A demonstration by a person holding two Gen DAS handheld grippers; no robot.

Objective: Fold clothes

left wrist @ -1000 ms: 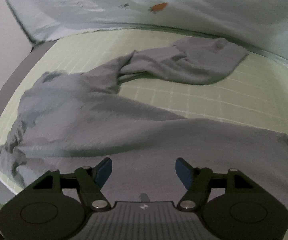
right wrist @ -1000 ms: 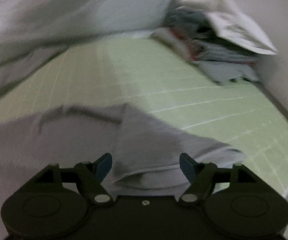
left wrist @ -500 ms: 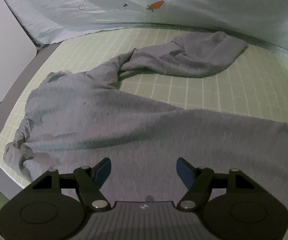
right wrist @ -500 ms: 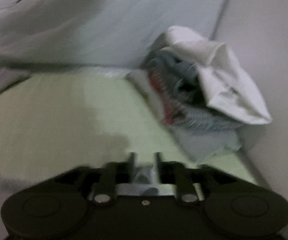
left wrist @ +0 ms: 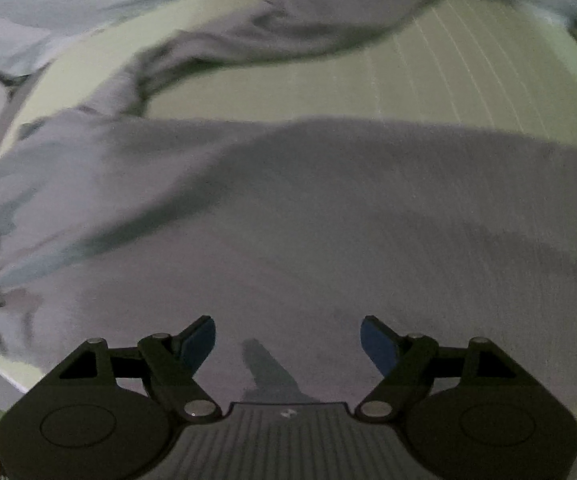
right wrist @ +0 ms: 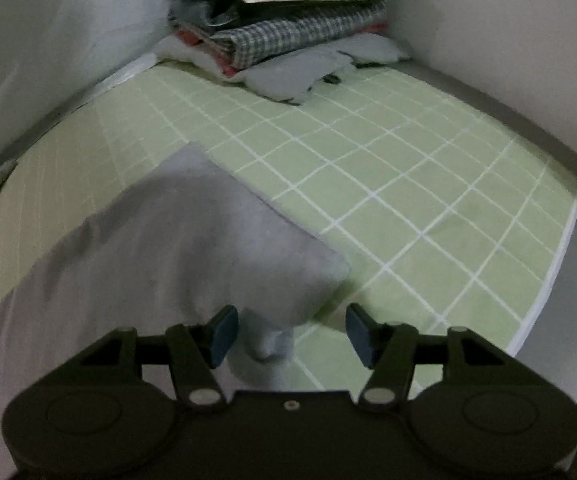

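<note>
Grey trousers (left wrist: 328, 208) lie spread across a green gridded mat (right wrist: 428, 200) on the bench, one leg running wide beneath the left gripper (left wrist: 288, 334) and the other curling away toward the far edge of the mat. The left gripper hovers low over the broad grey cloth with its blue-padded fingers (left wrist: 198, 338) spread wide and holding nothing, apparently placed to take hold of the fabric for a fold. Motion blur softens the left view, so the creases near the bunched end at the left are hard to read.

The right gripper (right wrist: 290, 334) hangs just above the end of the near trouser leg, where a corner of cloth meets the bare mat. Its fingers (right wrist: 222, 334) are also parted, and a small raised pucker of fabric sits between them, untouched by either pad as far as can be told. That placement suggests the hem is the intended hold, so the leg can be lifted and laid flat.

Beyond, at the back corner of the mat, a stack of folded clothes (right wrist: 288, 28) rests against the wall, likely set there to keep the working area free. Pale sheeting (left wrist: 40, 8) borders the far side.
</note>
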